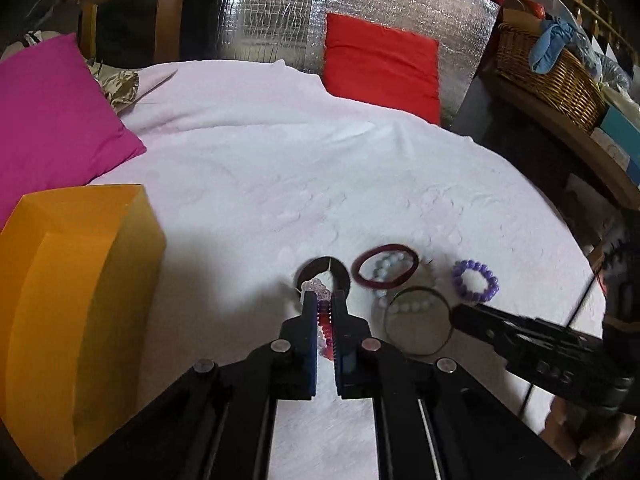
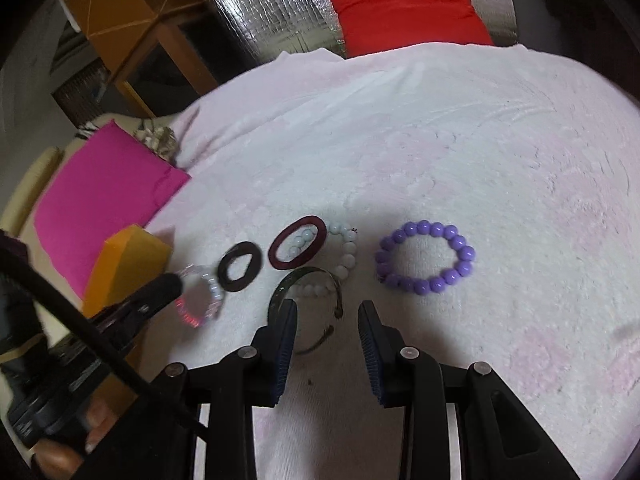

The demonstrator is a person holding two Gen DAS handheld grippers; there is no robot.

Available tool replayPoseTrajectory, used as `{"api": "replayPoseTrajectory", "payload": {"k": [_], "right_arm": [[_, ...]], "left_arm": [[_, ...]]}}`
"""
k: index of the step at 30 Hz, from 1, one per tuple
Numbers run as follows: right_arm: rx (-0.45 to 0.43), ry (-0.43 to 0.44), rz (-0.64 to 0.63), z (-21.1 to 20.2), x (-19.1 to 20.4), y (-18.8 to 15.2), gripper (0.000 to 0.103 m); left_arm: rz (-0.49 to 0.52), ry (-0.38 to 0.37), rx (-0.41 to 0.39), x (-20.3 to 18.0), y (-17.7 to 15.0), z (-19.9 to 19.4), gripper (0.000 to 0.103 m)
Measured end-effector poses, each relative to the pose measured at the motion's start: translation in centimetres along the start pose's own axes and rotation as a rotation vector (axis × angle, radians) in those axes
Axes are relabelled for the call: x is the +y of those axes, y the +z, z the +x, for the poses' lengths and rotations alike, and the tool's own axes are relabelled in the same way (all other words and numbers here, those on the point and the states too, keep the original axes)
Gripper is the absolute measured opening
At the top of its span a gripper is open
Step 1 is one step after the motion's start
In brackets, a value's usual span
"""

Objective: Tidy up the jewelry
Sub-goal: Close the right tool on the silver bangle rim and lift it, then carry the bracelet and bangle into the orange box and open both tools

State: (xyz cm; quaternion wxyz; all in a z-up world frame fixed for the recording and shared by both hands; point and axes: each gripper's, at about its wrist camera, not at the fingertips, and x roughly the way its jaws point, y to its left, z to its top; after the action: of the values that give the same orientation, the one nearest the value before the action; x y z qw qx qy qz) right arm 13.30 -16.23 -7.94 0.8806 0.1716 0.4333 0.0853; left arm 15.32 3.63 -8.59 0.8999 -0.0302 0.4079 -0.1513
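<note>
At the far left stands the orange box (image 1: 80, 300), on the pink bedspread (image 1: 260, 168), beside our left gripper (image 1: 325, 308). We have its fingers (image 1: 310, 320) closed on the clear beaded bracelet (image 2: 200, 294), which glints red between the pads; in the right wrist view it hangs at the tip, blurred, apparently just off the cloth. We judge the box to be where the pieces are meant to go, so the coming move turns on this: the box lies to the left of the held bracelet and near it, and the left hand is the nearer one.

Moving right, the black ring (image 2: 239, 266) lies flat just past the left fingers. Next is the dark red bangle (image 2: 297, 247), overlapping the white beaded bracelet (image 2: 347, 256), whose beads show through it. The thin greenish metal bangle (image 2: 306, 292) lies over the near beads, directly ahead of our right gripper (image 2: 327, 312), whose fingers (image 2: 288, 320) are spread open and empty; its near edge sits beside the left finger, with the open side toward us. Farthest right, the purple beaded bracelet (image 2: 426, 257) lies apart, ahead and right of those fingers.
</note>
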Motion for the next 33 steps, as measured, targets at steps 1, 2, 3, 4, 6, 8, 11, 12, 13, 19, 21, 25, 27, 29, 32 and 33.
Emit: {"api": "replayPoseTrajectory", "payload": {"k": [1, 2, 3, 4, 6, 8, 11, 12, 13, 19, 21, 25, 27, 29, 32, 33], "right_arm": [[0.0, -0.007, -0.008, 0.4, 0.2, 0.0, 0.035], [0.008, -0.019, -0.02, 0.9, 0.6, 0.0, 0.029], [0.01, -0.026, -0.03, 1.2, 0.8, 0.0, 0.024], [0.015, -0.05, -0.055, 1.7, 1.2, -0.1, 0.013], [0.022, -0.101, -0.108, 2.2, 2.0, -0.4, 0.009], [-0.003, -0.11, -0.132, 1.7, 2.4, -0.4, 0.004], [-0.054, -0.088, -0.124, -0.2, 2.4, -0.1, 0.004], [-0.066, -0.079, -0.118, -0.6, 2.4, 0.0, 0.004], [-0.085, -0.062, -0.11, -1.3, 2.3, 0.0, 0.004], [-0.144, -0.032, -0.095, -3.5, 2.3, 0.2, 0.004], [-0.147, -0.017, -0.089, -3.8, 2.4, 0.1, 0.004], [-0.166, 0.023, -0.084, -4.4, 3.2, -0.1, 0.004], [-0.178, 0.047, -0.082, -4.8, 3.7, -0.3, 0.004], [-0.182, 0.073, -0.079, -5.0, 4.4, -0.5, 0.004], [-0.186, 0.094, -0.084, -5.2, 5.5, -0.9, 0.004], [-0.187, 0.096, -0.087, -5.3, 5.9, -1.1, 0.004]], "left_arm": [[0.005, 0.001, -0.001, 0.1, -0.1, -0.1, 0.006], [0.008, 0.0, -0.001, 0.3, -0.1, -0.2, 0.006], [0.01, 0.0, -0.002, 0.4, -0.2, -0.3, 0.006], [0.01, 0.001, -0.005, 0.5, -0.2, -0.4, 0.006], [0.006, 0.001, -0.007, 0.7, -0.1, -0.7, 0.006], [0.002, 0.0, -0.014, 0.8, -0.1, -1.2, 0.006], [0.008, -0.004, -0.026, 0.7, -0.1, -1.8, 0.006], [0.011, -0.004, -0.029, 0.6, -0.1, -2.0, 0.006], [0.016, -0.001, -0.034, 0.4, -0.2, -2.3, 0.006], [0.026, -0.025, -0.065, -0.3, -0.4, -4.3, 0.006], [0.027, -0.041, -0.083, -0.5, -0.5, -5.3, 0.006], [0.012, -0.055, -0.125, -0.4, -0.9, -7.6, 0.006], [-0.005, -0.067, -0.158, 0.0, -1.1, -9.3, 0.006], [-0.021, -0.072, -0.184, 0.4, -1.2, -10.7, 0.006], [-0.05, -0.076, -0.217, 1.1, -1.4, -12.8, 0.006], [-0.061, -0.071, -0.238, 1.5, -1.4, -13.9, 0.006]]}}
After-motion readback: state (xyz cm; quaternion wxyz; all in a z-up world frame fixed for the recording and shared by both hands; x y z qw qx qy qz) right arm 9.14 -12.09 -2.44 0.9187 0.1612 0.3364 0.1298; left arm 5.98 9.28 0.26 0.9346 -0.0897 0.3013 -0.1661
